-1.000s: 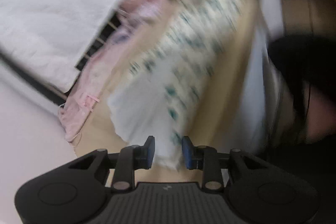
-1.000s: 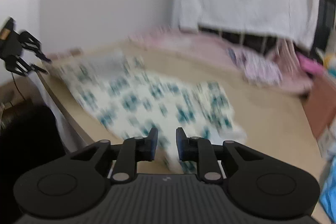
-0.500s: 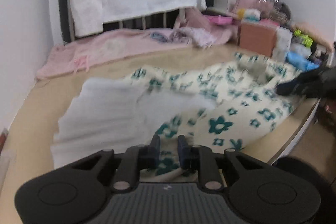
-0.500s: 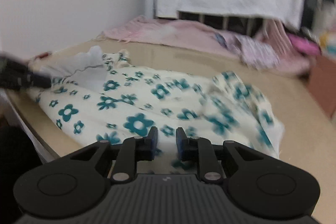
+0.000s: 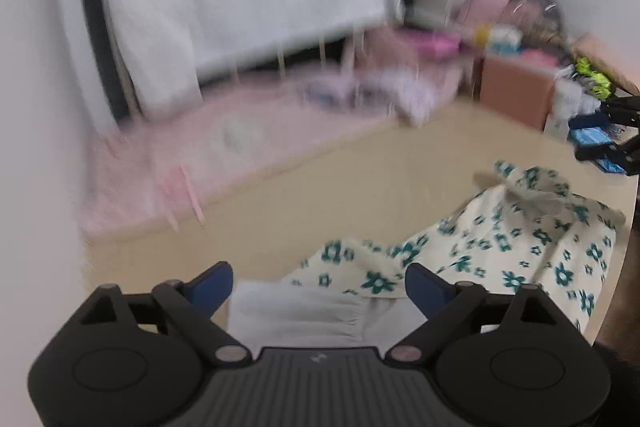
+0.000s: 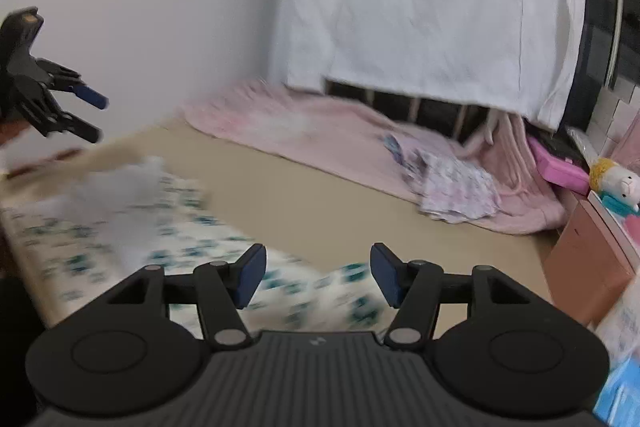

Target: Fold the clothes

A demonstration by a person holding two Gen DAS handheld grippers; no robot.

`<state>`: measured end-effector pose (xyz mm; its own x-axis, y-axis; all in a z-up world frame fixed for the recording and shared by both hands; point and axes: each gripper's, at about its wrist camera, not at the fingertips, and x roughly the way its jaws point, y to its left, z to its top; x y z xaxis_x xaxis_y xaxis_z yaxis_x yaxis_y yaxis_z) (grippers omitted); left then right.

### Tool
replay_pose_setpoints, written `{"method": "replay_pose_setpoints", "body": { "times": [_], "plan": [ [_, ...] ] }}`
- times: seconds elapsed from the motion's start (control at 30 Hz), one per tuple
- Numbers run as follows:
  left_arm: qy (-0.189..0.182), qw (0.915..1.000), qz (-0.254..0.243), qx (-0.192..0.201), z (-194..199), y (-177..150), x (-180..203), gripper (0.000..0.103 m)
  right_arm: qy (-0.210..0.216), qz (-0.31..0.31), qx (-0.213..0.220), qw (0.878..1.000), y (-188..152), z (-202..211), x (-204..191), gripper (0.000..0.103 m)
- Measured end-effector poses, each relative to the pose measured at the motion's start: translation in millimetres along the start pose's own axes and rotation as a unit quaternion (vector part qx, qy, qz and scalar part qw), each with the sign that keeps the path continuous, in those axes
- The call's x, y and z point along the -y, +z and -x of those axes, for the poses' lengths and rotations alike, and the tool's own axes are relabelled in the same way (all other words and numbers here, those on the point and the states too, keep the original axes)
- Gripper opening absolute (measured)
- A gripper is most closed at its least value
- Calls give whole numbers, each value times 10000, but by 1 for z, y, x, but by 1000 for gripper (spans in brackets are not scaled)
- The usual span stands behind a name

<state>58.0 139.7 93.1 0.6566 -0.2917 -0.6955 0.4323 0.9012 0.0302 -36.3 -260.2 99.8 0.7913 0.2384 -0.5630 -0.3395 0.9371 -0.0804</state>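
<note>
Beige bedding (image 6: 320, 195) is carrying a cream garment with teal flowers (image 5: 520, 251), lying crumpled along the near edge with its white lining (image 5: 296, 311) showing. A pink blanket (image 6: 320, 131) is bunching along the far side under a hanging white sheet (image 6: 432, 7), with a brown box (image 5: 516, 91) and a plush toy (image 6: 612, 179) crowding the corner. The left gripper (image 5: 318, 285) and right gripper (image 6: 318, 273) are both hovering with jaws spread and nothing between them, having just been opening; half a second ago each was pinching the cloth, now dropped.
</note>
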Motion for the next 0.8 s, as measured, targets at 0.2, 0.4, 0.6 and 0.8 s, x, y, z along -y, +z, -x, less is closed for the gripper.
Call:
{"method": "replay_pose_setpoints", "body": {
  "times": [0.2, 0.4, 0.6, 0.8],
  "plan": [
    [-278, 9927, 918, -733, -90, 18, -48, 85, 339, -631, -1071, 9917, 9, -93, 64, 58],
    [-863, 9904, 861, -646, -112, 12, -49, 85, 677, -716, -1335, 9861, -14, -118, 60, 44],
    [-583, 9959, 302, -614, -109, 3, -22, 5, 444, -190, -1273, 9907, -17, -115, 41, 9],
    [-148, 9985, -3, 525, -33, -13, 9, 5, 165, 934, 56, 9955, -14, -42, 6, 8]
  ]
}}
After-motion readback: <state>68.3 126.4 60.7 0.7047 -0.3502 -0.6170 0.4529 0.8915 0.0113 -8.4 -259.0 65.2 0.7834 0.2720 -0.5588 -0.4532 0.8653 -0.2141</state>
